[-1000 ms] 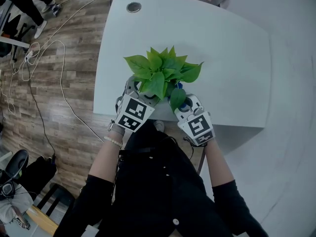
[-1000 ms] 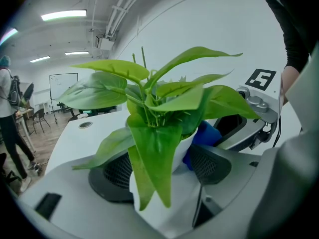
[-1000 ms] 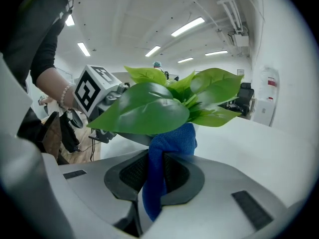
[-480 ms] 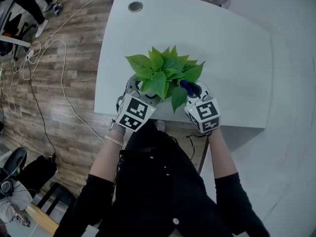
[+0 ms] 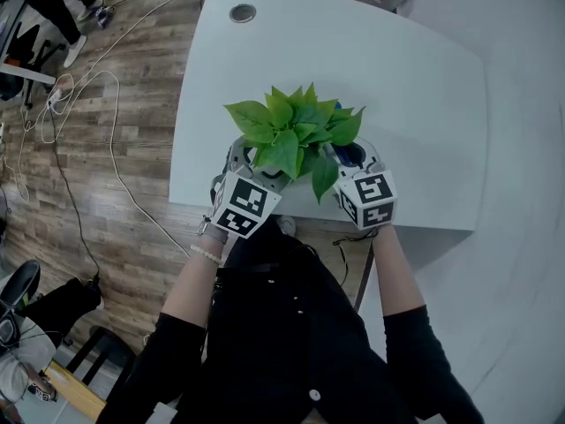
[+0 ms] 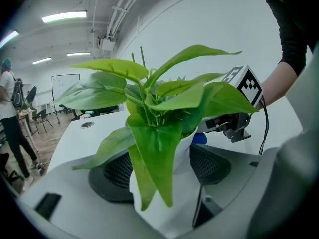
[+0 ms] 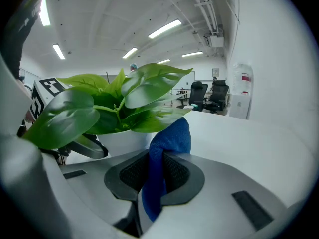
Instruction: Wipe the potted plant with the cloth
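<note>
Pinching a folded blue cloth (image 7: 169,133) between its pads, the right gripper (image 7: 158,171) holds it just beside the leaves of the potted plant (image 5: 291,135), to the right of the white pot (image 6: 183,185). The left gripper (image 6: 159,176) has its jaws closed around that pot, bracing it near the front edge of the table (image 5: 415,95). The cloth looks soft and limp, so it should drape over a leaf. The leaves seem thin and easily torn, best supported from beneath and stroked lightly. The pot is probably light and could tip. A drooping leaf (image 5: 324,177) hangs across the right gripper's approach. Cables (image 5: 79,122) lie on the floor, well apart.
</note>
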`<state>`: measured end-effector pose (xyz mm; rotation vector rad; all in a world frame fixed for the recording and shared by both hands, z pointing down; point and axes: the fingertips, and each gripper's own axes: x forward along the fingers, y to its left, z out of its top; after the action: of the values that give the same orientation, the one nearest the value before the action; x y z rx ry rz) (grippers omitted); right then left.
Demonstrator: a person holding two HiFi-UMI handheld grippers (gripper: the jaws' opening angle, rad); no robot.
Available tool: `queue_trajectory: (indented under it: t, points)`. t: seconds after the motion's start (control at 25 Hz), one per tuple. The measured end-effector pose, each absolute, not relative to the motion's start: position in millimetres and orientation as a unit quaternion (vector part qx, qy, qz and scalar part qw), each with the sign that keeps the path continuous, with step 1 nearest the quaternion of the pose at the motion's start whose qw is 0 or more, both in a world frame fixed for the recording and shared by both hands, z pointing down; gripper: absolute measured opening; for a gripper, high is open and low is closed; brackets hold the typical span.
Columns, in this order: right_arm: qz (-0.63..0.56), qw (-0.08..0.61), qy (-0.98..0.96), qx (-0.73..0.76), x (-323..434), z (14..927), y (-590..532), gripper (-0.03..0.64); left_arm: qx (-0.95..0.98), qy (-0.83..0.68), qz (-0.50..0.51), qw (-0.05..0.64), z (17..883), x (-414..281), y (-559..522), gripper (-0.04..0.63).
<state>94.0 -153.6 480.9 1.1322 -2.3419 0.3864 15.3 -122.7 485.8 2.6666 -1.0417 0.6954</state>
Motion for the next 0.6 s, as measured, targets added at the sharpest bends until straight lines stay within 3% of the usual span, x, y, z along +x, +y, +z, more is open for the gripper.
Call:
queue_trajectory:
  t: [0.6]
  points:
    - [0.209,0.213,-0.839,0.455,83.0,462.1,-101.1,0.084,0.88,-0.395,0.24,0.109,476.6,23.5,-119.9,0.364]
